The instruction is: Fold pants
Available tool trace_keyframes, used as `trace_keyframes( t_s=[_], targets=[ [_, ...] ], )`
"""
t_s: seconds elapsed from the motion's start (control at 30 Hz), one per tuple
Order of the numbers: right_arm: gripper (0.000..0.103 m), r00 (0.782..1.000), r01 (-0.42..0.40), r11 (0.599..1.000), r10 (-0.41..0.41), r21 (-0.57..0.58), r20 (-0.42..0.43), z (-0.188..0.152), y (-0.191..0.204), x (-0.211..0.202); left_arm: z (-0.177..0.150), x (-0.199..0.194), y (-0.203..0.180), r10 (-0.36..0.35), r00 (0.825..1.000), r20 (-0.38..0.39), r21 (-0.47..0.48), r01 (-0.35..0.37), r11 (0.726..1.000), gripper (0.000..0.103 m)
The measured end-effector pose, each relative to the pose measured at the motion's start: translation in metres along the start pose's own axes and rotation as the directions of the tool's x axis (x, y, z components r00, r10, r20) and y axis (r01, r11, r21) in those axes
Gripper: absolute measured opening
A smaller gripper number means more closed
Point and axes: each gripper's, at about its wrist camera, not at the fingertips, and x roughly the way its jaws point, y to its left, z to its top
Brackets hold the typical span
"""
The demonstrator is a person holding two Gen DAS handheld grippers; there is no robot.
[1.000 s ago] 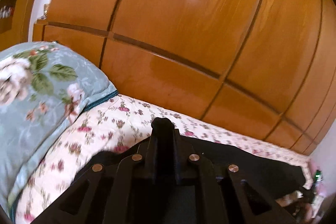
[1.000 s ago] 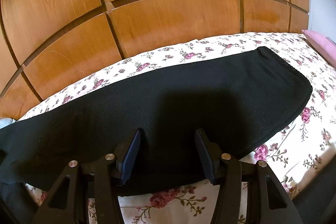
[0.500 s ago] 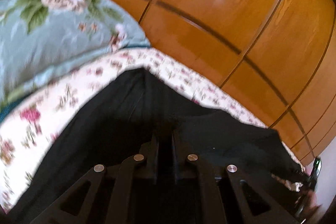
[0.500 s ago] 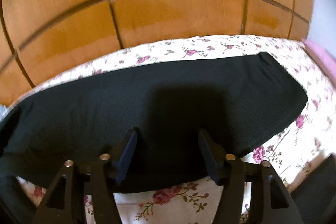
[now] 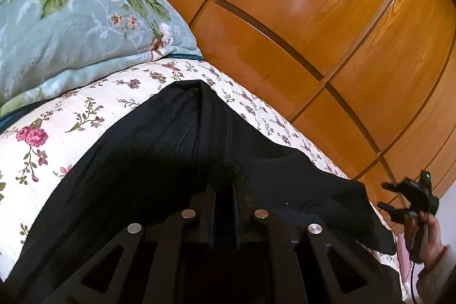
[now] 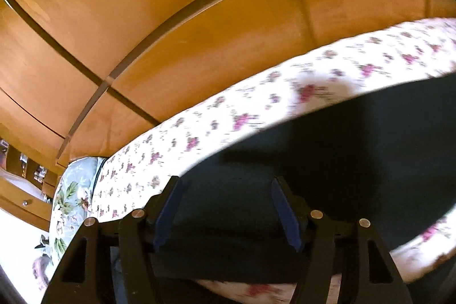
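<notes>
Lying along the bed (image 5: 85,116), one pair of pants (image 5: 159,150); left gripper (image 5: 225,184) jaws clamped on it, right gripper (image 6: 228,207) jaws apart.

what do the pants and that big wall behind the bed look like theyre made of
Pants: black, matte, soft knit or jersey by the look; it drapes, with stitched seams showing. Exact fibre can't be told.
Wall: wood or veneer panels, orange-brown and glossy; grain lines show and a lamp glare reflects off it.
</notes>
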Motion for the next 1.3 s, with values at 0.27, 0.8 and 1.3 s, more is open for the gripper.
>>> trace_keyframes(
  t_s=[0.27,0.8,1.3],
  targets=[
    [0.065,0.996,0.008,0.984,0.009,0.179,-0.094,0.002,0.017,0.052,-0.002,-0.001,0.008,-0.055,0.999,0.002,-0.05,0.055,0.997,0.009],
    [0.01,0.977,-0.203,0.97,0.209,0.134,-0.029,-0.019,0.015,-0.008,0.016,-0.025,0.03,-0.183,0.98,0.074,-0.266,0.196,0.944,0.007],
    [0.01,0.945,-0.3,0.924,0.322,-0.238,0.059,-0.154,0.027,-0.125,0.024,-0.128,0.083,-0.197,0.929,0.313,-0.425,0.323,0.846,0.0]
  ],
)
